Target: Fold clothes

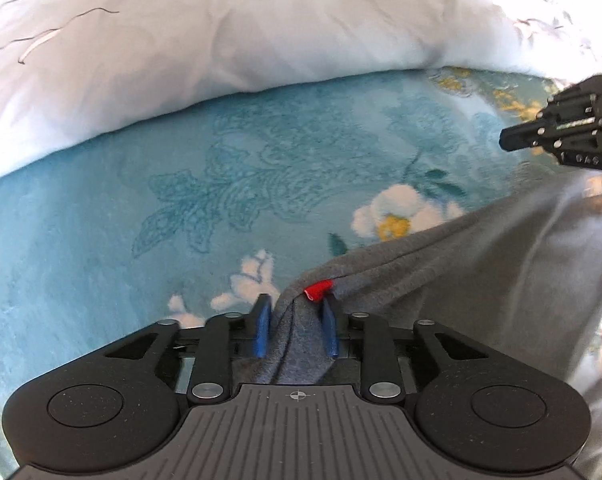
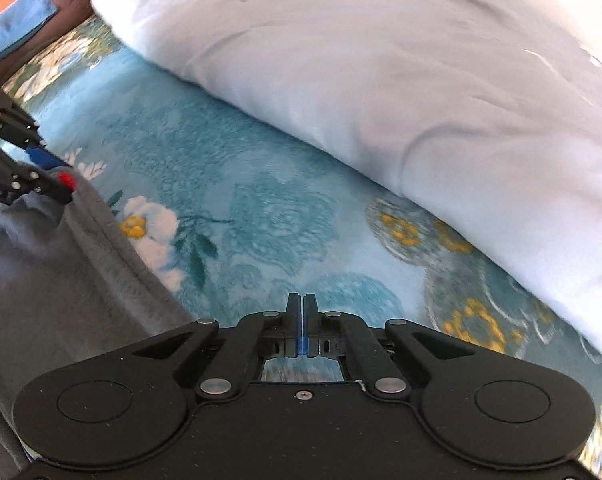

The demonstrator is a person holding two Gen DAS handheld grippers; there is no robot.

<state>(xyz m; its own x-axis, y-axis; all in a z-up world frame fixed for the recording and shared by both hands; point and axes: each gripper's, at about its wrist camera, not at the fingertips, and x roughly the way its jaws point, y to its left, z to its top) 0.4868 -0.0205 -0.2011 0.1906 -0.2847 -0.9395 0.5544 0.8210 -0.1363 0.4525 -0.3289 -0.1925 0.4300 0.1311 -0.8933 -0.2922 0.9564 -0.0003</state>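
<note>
Bed w/ a blue floral blanket (image 1: pixel 101 248) and a white duvet (image 2: pixel 441 92) bunched along its far side; grey garment (image 1: pixel 481 264) lies on the blanket, spilling toward the near edge. Left gripper (image 1: pixel 297 322) is clamped on a bunched fold by the red tag (image 1: pixel 319 289), right gripper (image 2: pixel 301 322) pinched together on nothing, off the cloth. Risks, I'd say: one-sided lift drags the garment askew, thin fold slips from the pads

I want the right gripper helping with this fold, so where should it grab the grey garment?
Grip the grey garment on its free edge beside the white flower, coming from the blanket side. That edge lies raised and reachable; the left hand-held gripper already holds the corner by the red tag. The right hand-held gripper is shut and empty.
</note>
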